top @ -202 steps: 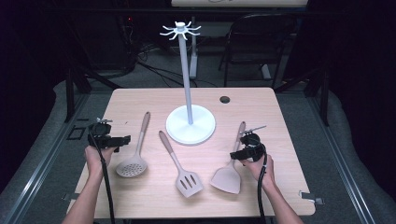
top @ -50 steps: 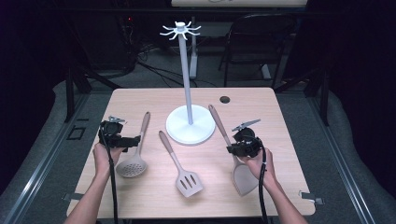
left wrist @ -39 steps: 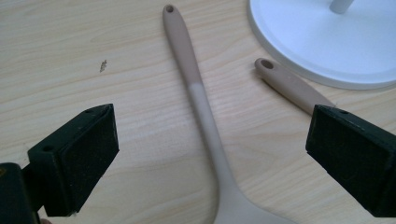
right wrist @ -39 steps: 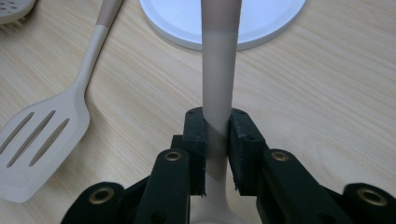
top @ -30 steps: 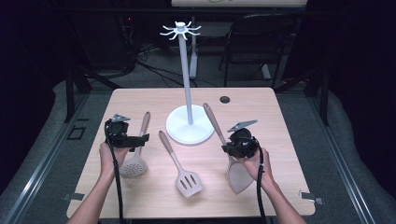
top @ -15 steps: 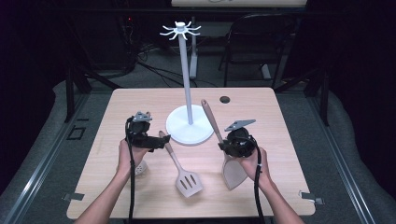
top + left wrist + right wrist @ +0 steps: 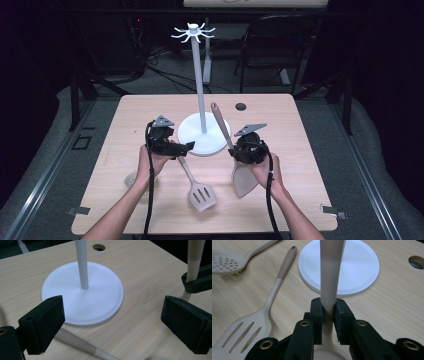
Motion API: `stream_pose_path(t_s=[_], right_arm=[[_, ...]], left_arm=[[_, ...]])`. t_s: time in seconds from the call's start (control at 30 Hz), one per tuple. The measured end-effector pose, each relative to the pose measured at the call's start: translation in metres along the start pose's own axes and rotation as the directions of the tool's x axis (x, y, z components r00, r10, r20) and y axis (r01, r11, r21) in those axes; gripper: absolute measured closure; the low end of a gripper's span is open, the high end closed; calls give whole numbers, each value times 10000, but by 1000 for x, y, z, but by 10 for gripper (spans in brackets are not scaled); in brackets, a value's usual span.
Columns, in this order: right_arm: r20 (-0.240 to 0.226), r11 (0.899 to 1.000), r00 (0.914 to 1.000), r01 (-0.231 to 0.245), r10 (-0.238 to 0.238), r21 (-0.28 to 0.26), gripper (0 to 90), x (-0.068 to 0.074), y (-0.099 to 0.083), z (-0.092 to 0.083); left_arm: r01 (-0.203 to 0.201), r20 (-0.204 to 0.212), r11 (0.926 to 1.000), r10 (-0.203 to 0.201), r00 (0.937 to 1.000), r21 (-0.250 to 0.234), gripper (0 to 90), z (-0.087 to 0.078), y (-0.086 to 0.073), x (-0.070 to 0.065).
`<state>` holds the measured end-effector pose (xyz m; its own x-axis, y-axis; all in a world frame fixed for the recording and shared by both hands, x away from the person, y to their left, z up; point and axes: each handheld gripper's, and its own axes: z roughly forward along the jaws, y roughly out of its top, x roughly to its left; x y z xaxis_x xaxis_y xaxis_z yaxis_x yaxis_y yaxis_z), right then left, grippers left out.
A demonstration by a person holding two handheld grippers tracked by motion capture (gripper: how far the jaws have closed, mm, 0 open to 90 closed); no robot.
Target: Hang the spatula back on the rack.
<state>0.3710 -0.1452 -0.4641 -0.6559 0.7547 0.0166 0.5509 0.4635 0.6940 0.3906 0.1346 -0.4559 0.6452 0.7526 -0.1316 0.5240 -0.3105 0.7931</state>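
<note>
A white rack has a round base [image 7: 192,142], a thin pole [image 7: 199,75] and hooks [image 7: 193,33] on top. My right gripper [image 7: 235,150] is shut on the handle of a beige solid spatula [image 7: 244,181], lifted off the table with the handle tip tilted towards the pole. In the right gripper view the pads [image 7: 340,315] clamp that handle [image 7: 330,272]. My left gripper [image 7: 185,146] hovers open just left of the base, over the handle of a slotted turner [image 7: 201,195]. In the left gripper view its jaws [image 7: 112,322] stand wide apart, nothing between them, facing the base [image 7: 100,295].
A perforated skimmer [image 7: 131,178] lies at the left, partly under my left forearm. A round cable hole [image 7: 241,106] sits behind the base. The table [image 7: 310,200] has bare wood at the right and front. A chair stands beyond the far edge.
My left gripper has moved right, from beside the skimmer to the edge of the rack base. The right gripper has kept its hold on the spatula and barely shifted.
</note>
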Motion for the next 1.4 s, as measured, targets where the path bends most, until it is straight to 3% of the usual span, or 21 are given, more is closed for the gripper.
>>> stream_pose_path(t_s=[0.3,0.37,0.53,0.57,0.73,0.87,1.0,1.1,1.17,1.4], right_arm=[[-9,9999,10000,86,-86,-94,788,4,6,6],[9,9997,10000,9,-9,-248,788,4,5,6],[51,9997,10000,-3,4,-238,788,3,5,6],[53,9997,10000,-21,22,-255,788,4,5,6],[85,9992,10000,40,-36,-395,788,6,5,4],[90,9989,9999,54,-50,-467,787,6,4,4],[99,9987,9999,128,-123,-501,787,7,3,4],[115,9983,9998,158,-152,-563,787,8,3,4],[116,9979,9998,162,-155,-624,787,9,2,4],[-25,9965,9998,197,-200,-811,770,8,-3,1]], left_arm=[[12,676,9997,4,9977,-231,114,8,10,-13],[-3,1027,9994,38,9947,-342,147,9,16,-19],[-81,1288,9989,140,9916,-464,177,14,23,-32],[-140,1513,9989,206,9883,-444,177,16,26,-34],[-405,1900,9978,499,9805,-531,312,25,38,-49],[-342,2131,9979,451,9760,-544,401,34,43,-56],[-204,2247,9982,326,9739,-567,496,43,44,-58],[-40,2125,9983,164,9770,-585,545,48,44,-57],[-9,2184,9984,133,9758,-570,602,50,43,-56],[201,2676,9971,4,9635,-738,697,50,43,-55]])
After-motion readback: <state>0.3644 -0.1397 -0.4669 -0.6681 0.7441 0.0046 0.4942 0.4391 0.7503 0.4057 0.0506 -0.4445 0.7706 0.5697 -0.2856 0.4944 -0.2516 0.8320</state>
